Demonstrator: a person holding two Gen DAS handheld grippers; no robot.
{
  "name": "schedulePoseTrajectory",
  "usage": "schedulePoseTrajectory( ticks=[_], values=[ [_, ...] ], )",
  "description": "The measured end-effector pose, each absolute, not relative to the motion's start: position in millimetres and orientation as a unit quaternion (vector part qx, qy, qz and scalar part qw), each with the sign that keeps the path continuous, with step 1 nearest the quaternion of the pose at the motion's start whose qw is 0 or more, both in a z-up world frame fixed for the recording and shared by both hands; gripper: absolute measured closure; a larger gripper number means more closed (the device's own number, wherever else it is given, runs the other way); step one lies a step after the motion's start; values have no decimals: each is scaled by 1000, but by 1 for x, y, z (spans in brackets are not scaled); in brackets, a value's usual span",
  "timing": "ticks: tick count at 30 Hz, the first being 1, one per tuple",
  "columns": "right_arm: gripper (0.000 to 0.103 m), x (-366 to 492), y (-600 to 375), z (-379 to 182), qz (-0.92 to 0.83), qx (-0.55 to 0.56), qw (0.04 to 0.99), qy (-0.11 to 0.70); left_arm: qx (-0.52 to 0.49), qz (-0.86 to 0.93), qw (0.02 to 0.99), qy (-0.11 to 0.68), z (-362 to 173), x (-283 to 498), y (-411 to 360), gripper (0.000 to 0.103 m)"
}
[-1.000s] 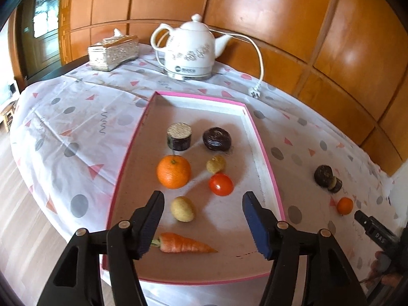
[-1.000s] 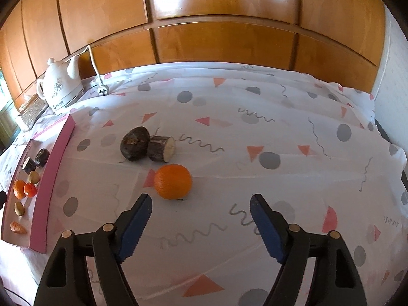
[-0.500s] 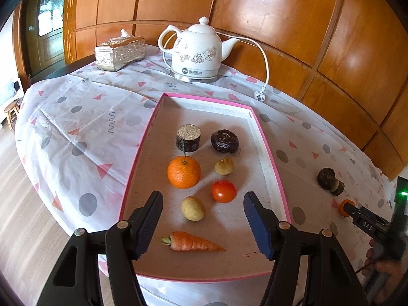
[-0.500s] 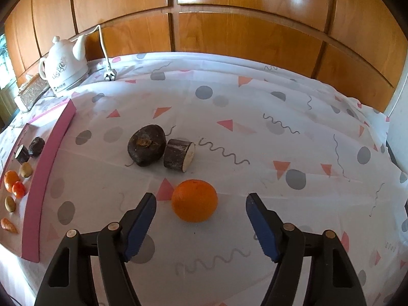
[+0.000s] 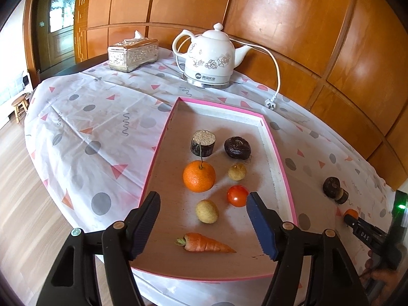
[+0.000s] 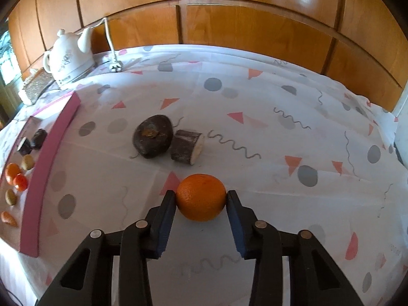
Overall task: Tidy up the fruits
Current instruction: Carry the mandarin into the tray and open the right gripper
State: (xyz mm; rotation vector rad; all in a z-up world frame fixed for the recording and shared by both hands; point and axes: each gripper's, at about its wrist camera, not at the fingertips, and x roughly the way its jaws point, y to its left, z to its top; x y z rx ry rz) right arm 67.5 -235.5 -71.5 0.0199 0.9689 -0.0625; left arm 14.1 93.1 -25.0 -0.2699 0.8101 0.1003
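Note:
My right gripper (image 6: 201, 199) is shut on an orange (image 6: 201, 196) that rests on the tablecloth; both pads touch its sides. Beyond it lie a dark round fruit (image 6: 152, 136) and a cut dark stub (image 6: 186, 146), touching each other. My left gripper (image 5: 204, 219) is open and empty above the near end of the pink-rimmed tray (image 5: 279, 168). The tray holds an orange (image 5: 199, 176), a tomato (image 5: 237, 195), a carrot (image 5: 205, 242), a potato-like piece (image 5: 207, 211), a small yellow fruit (image 5: 237, 172), a dark fruit (image 5: 237, 148) and a cut stub (image 5: 203, 143).
A white electric kettle (image 5: 210, 58) with cord and plug stands behind the tray, beside a silver tissue box (image 5: 132, 53). Wood panelling backs the table. The table edge and wooden floor (image 5: 20, 204) lie to the left. The tray's pink rim (image 6: 48, 158) stands left of the right gripper.
My right gripper moved forward and closed on the loose orange. My left gripper drew back and rose slightly over the tray, still open.

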Motion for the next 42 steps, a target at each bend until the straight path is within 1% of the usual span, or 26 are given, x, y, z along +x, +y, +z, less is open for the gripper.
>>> schedulePoseTrajectory(
  ticks=[10,22,34,42],
  values=[
    [62,51,-223,-57,17,31,888,459,-134,50,908,393,-25,12,95,30],
    [62,41,-168,-38,116,4,890,442,-147,60,907,391,-25,9,104,28],
    [62,29,-90,-20,234,-43,873,425,-186,125,901,372,-23,1,156,28],
    [62,26,-49,-26,274,-76,857,430,-192,152,896,370,-27,-5,177,28]
  ],
)
